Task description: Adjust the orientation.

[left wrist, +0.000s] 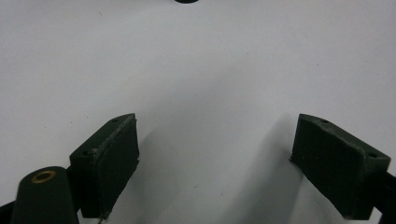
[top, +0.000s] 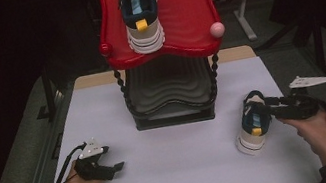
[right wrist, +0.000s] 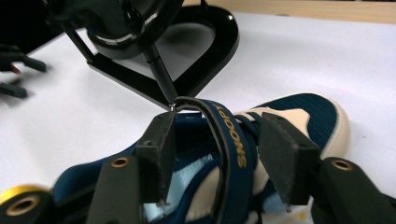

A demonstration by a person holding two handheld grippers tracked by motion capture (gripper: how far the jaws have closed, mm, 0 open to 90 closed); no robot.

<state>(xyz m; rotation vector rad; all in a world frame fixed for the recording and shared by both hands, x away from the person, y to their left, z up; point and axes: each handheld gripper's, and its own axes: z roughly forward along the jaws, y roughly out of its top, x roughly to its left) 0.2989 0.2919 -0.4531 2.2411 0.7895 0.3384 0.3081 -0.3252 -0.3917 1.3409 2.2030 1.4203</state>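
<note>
The work in hand looks like putting a pair of sneakers on the two-tier shoe rack [top: 175, 114], and it appears to be about half done. One sneaker [top: 141, 11] already sits on the red top shelf [top: 187, 11], heel toward the person, its yellow heel tab showing. The second sneaker [top: 253, 124] rests on the white table [top: 180, 169] just right of the rack's black base, still to be lifted and placed, whether beside its mate or on the dark lower shelf [top: 170, 87] I cannot say. The right gripper [right wrist: 217, 161] is at this shoe: its jaws stand apart on either side of the tongue's pull loop [right wrist: 231, 140], and no pad appears to press on it, so the shoe seems bracketed rather than gripped, though the close angle makes contact hard to judge. The left gripper [left wrist: 215, 163] sits well apart at the table's near left, jaws wide over bare white surface with nothing between them. As for writing, the loop carries the word "SNOOPY" in yellow capitals on navy; no other brand mark or label can be read on either shoe or on the rack.
</note>
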